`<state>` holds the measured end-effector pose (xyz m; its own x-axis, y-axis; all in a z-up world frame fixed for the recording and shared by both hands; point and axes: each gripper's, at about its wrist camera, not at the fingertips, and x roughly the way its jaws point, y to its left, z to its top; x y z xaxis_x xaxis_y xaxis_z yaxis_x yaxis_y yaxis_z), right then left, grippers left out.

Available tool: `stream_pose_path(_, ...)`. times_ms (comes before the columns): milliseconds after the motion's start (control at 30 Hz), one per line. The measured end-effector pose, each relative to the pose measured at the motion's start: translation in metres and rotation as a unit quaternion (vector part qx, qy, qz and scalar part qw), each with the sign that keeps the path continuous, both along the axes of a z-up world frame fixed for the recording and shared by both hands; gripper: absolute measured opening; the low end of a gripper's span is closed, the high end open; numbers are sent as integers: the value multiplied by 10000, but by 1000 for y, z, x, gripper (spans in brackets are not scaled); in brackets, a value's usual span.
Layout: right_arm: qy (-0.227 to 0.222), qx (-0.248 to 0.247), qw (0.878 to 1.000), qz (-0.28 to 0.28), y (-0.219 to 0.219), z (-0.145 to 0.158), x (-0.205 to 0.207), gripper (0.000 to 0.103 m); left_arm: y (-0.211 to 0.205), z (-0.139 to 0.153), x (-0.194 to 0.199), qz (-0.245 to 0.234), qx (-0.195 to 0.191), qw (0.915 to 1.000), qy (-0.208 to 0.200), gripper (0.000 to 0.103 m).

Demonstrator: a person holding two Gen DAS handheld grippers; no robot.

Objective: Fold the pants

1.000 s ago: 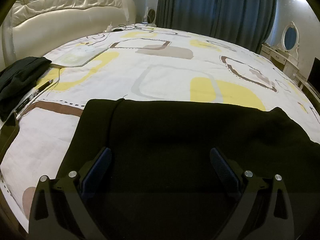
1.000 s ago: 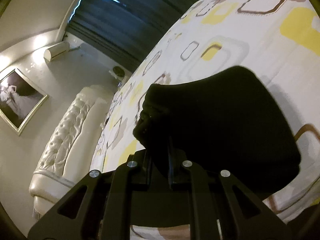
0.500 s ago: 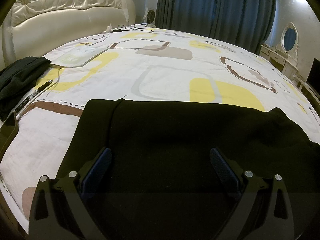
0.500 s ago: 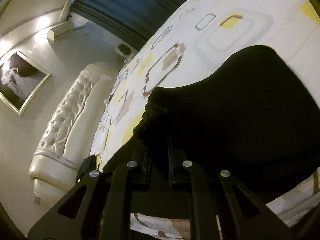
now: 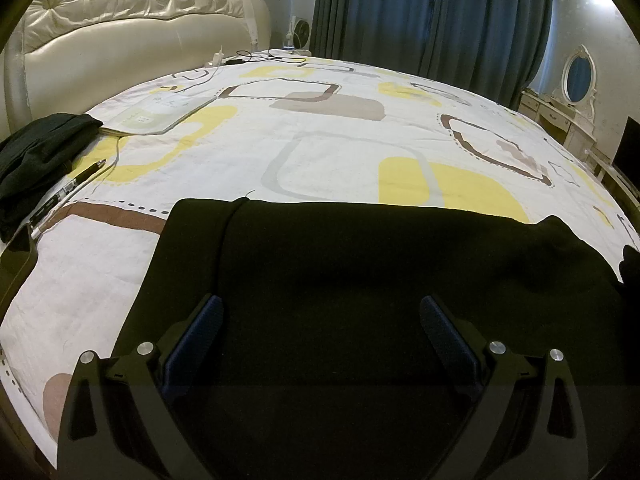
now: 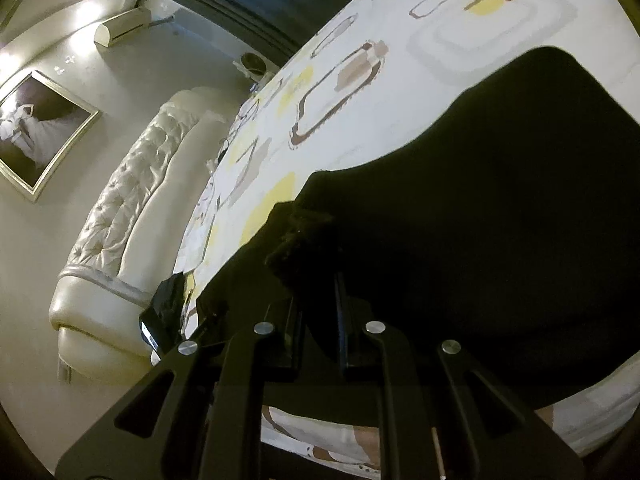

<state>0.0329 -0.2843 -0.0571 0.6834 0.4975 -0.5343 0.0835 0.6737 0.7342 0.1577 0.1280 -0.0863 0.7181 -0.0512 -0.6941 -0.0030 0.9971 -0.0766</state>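
You are mid-fold: the black cloth pants lie partly spread on the patterned bed, your right hand-held gripper clenched on a bunched edge, your left hand-held gripper released above them, further folds likely left.

The room is dim, with a yellow-green tint; the curtains are shut and dark; one small lamp glows at the top right corner of the left view; bright spots shine on the wall in the right view; the black pants are so dark that folds hardly show; both views bulge like a fishbowl, with black corners; the bed looks round; the right view is tilted and a bit soft.
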Motion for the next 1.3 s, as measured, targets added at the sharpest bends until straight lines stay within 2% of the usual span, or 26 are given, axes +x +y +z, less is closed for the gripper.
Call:
stream_pose_path(233,100,9,9999,130,7,-8,1,13,0,0,0,1,0,10000,-1,98)
stream_pose_path(433,204,-177,9994,212,13,-14,1,13,0,0,0,2,0,10000,-4,98)
stream_pose_path(800,249,-1108,9923,500,35,-15,0,14,1,0,-1,3,-3,10000,-7,98)
stream_pose_path(1300,308,-1875,9789,754,55,-16,-1,17,1,0,-1,3,-2,10000,-10,98)
